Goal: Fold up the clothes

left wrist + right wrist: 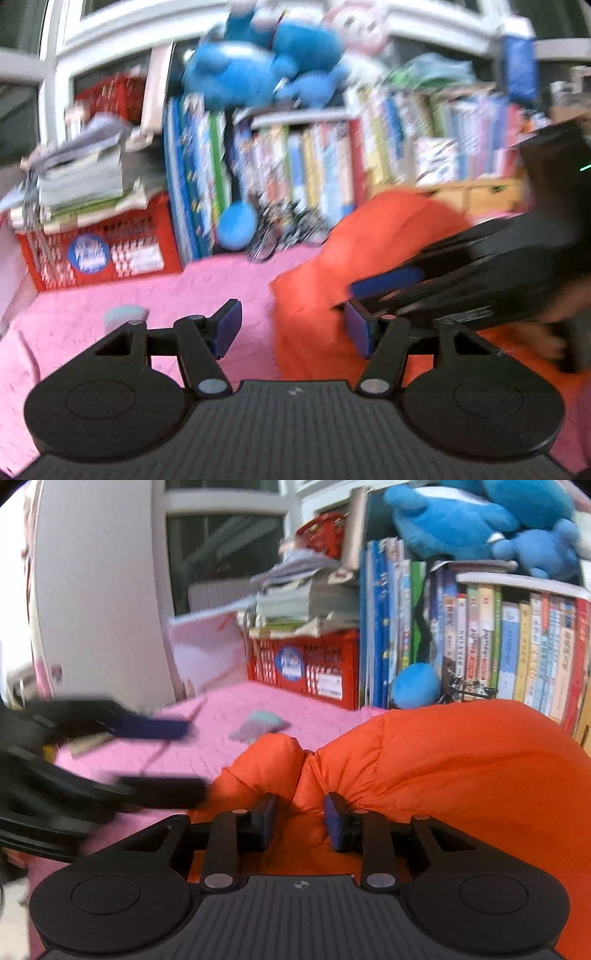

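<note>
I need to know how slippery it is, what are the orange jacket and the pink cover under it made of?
Orange jacket: probably thin nylon-type shell over puffy filling; faint sheen, stitched bulging sections. Pink cover: looks like matte quilted fabric, pebbled stitching pattern.

orange jackets: one (pixel 461 760) is lying at lower right
red crates: two are showing, one (pixel 314 672) centre, one (pixel 327 531) above
grippers: two are showing, left gripper (pixel 291 328), right gripper (pixel 300 821)
small blue balls: one (pixel 415 685) is sitting centre right
</note>
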A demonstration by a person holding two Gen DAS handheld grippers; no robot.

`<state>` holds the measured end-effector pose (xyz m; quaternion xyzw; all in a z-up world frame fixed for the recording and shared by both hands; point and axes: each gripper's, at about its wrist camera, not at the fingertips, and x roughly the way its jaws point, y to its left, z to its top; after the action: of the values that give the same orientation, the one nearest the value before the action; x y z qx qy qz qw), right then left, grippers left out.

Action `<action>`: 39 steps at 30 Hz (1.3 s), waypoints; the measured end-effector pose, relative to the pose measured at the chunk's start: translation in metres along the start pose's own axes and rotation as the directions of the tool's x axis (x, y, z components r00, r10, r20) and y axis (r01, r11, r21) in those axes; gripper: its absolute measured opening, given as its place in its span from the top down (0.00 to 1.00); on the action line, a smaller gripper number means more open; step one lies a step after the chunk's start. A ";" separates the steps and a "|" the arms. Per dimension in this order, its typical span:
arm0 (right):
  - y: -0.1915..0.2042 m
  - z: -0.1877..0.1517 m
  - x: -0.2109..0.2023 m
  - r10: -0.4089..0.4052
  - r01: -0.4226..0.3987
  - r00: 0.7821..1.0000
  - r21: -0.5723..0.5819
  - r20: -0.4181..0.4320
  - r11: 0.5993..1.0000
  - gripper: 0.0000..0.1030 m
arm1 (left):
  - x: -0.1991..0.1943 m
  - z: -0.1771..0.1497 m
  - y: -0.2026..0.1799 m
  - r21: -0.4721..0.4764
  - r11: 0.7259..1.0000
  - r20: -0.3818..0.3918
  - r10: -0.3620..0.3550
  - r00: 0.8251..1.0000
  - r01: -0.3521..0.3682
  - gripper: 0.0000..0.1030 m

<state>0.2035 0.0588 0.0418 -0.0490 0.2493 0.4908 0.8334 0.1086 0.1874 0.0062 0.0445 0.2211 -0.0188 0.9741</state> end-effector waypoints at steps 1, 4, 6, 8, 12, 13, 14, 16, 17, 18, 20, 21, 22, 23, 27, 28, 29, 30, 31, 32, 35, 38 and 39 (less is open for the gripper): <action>-0.004 0.001 -0.005 -0.008 0.008 1.000 0.017 0.009 1.000 0.67 | 0.009 -0.001 0.001 -0.017 1.000 -0.015 0.006 1.000 -0.007 0.40; -0.017 0.002 -0.028 -0.010 0.007 0.999 0.057 0.043 0.998 0.57 | 0.022 -0.003 0.001 -0.035 0.999 -0.033 0.016 0.999 -0.017 0.39; -0.027 0.001 -0.046 -0.005 -0.001 0.997 0.080 0.076 0.997 0.49 | 0.024 -0.006 0.000 -0.030 0.999 -0.037 0.018 0.999 -0.019 0.39; -0.035 -0.001 -0.064 -0.043 0.033 0.993 0.089 0.113 0.995 0.49 | 0.026 -0.008 -0.002 -0.020 1.000 -0.042 0.023 0.999 -0.024 0.39; -0.048 -0.007 -0.093 -0.202 0.194 0.965 0.062 0.165 0.979 0.51 | 0.029 -0.012 -0.002 -0.028 0.999 -0.053 0.021 0.998 -0.022 0.39; -0.051 -0.008 -0.095 -0.237 0.232 0.958 0.049 0.163 0.971 0.52 | 0.030 -0.013 -0.002 -0.037 0.999 -0.056 0.018 0.998 -0.020 0.39; -0.054 -0.009 -0.093 -0.256 0.253 0.955 0.039 0.151 0.967 0.52 | 0.030 -0.014 -0.002 -0.045 0.999 -0.058 0.015 0.998 -0.018 0.39; -0.059 -0.013 -0.089 -0.287 0.288 0.949 0.012 0.127 0.958 0.52 | 0.031 -0.015 -0.002 -0.057 0.998 -0.063 0.010 0.998 -0.014 0.39; -0.060 -0.015 -0.086 -0.291 0.294 0.950 -0.012 0.116 0.956 0.52 | 0.032 -0.016 -0.001 -0.063 0.998 -0.066 0.007 0.998 -0.011 0.39; -0.060 -0.018 -0.081 -0.298 0.304 0.949 -0.045 0.103 0.952 0.52 | 0.032 -0.016 0.000 -0.070 0.997 -0.068 0.003 0.998 -0.007 0.39; -0.060 -0.024 -0.070 -0.311 0.318 0.947 -0.107 0.079 0.942 0.52 | 0.033 -0.018 0.002 -0.087 0.996 -0.073 -0.006 0.997 0.000 0.38; -0.060 -0.026 -0.067 -0.309 0.315 0.949 -0.114 0.069 0.942 0.51 | 0.034 -0.019 0.003 -0.096 0.995 -0.076 -0.010 0.997 0.003 0.38; -0.061 -0.029 -0.063 -0.305 0.310 0.950 -0.118 0.060 0.943 0.51 | 0.035 -0.021 0.004 -0.104 0.995 -0.080 -0.014 0.997 0.005 0.38; -0.063 -0.031 -0.059 -0.299 0.303 0.953 -0.121 0.051 0.945 0.51 | 0.036 -0.022 0.005 -0.112 0.994 -0.083 -0.015 0.996 0.006 0.38; -0.068 -0.039 -0.050 -0.280 0.279 0.960 -0.129 0.014 0.952 0.50 | 0.039 -0.028 0.004 -0.118 0.993 -0.086 -0.007 0.996 -0.003 0.38; -0.069 -0.041 -0.048 -0.274 0.273 0.962 -0.126 0.007 0.954 0.50 | 0.039 -0.029 0.003 -0.117 0.993 -0.086 -0.006 0.996 -0.004 0.38; -0.070 -0.043 -0.047 -0.269 0.267 0.963 -0.124 0.000 0.956 0.50 | 0.040 -0.030 0.003 -0.114 0.993 -0.087 -0.005 0.996 -0.005 0.38; -0.073 -0.044 -0.045 -0.260 0.258 0.966 -0.119 -0.006 0.959 0.50 | 0.040 -0.030 0.002 -0.111 0.994 -0.089 -0.005 0.996 -0.005 0.38; -0.075 -0.046 -0.044 -0.252 0.249 0.968 -0.111 -0.010 0.962 0.50 | 0.041 -0.029 0.002 -0.108 0.994 -0.092 -0.004 0.996 -0.006 0.38; -0.077 -0.046 -0.043 -0.247 0.245 0.969 -0.105 -0.008 0.964 0.50 | 0.042 -0.030 0.002 -0.105 0.994 -0.097 -0.002 0.995 -0.008 0.38; -0.081 -0.048 -0.041 -0.233 0.232 0.973 -0.087 -0.005 0.969 0.50 | 0.045 -0.030 0.001 -0.109 0.994 -0.113 -0.001 0.994 -0.012 0.38; -0.087 -0.047 -0.043 -0.208 0.208 0.978 -0.055 0.004 0.977 0.49 | 0.044 -0.029 0.003 -0.118 0.993 -0.111 0.001 0.994 -0.014 0.36; -0.090 -0.045 -0.049 -0.192 0.192 0.981 -0.026 0.017 0.981 0.49 | 0.042 -0.029 0.004 -0.115 0.993 -0.103 0.010 0.995 -0.021 0.35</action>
<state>0.2434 -0.0411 0.0112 -0.0806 0.2308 0.4119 0.8778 0.1342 0.1930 -0.0375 -0.0097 0.2709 0.0039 0.9625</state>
